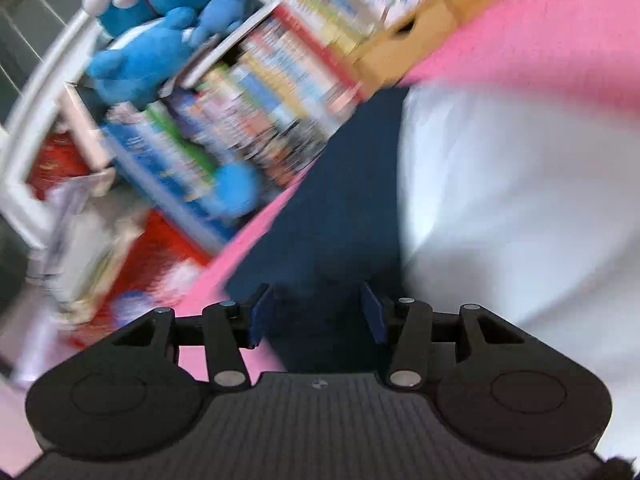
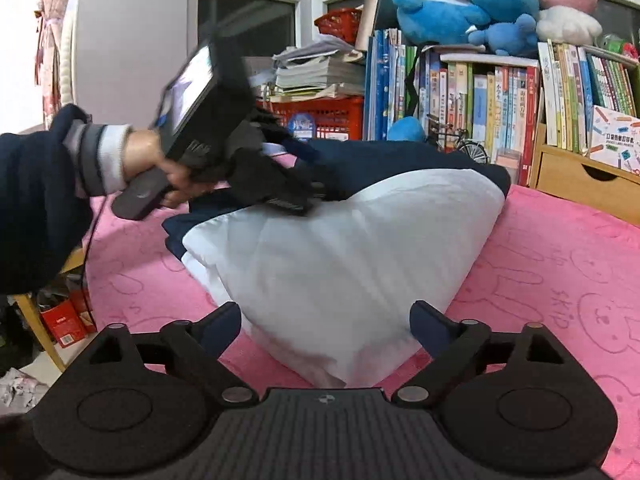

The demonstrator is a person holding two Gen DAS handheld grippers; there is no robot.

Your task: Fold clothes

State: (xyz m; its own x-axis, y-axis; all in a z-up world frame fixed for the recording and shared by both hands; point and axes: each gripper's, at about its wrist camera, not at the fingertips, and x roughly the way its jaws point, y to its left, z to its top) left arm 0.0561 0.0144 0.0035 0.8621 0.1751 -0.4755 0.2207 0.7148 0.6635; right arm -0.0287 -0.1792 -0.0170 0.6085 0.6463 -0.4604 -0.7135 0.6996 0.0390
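Pink blanket [image 2: 560, 280], white garment [image 2: 340, 260] between open right claw [image 2: 326, 326]

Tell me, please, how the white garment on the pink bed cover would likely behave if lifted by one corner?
The white garment would probably droop limply: it lies in soft creased folds. Its smooth sheen suggests it could slip from the pads. It looks light, so a push would likely bunch it.

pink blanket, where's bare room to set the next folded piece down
The pink blanket lies bare right of the white garment, up to the wooden drawer unit. A smaller bare patch sits left of the garment, toward the bed's edge. Crowded: the middle, with the garment, the navy cloth and the left gripper.
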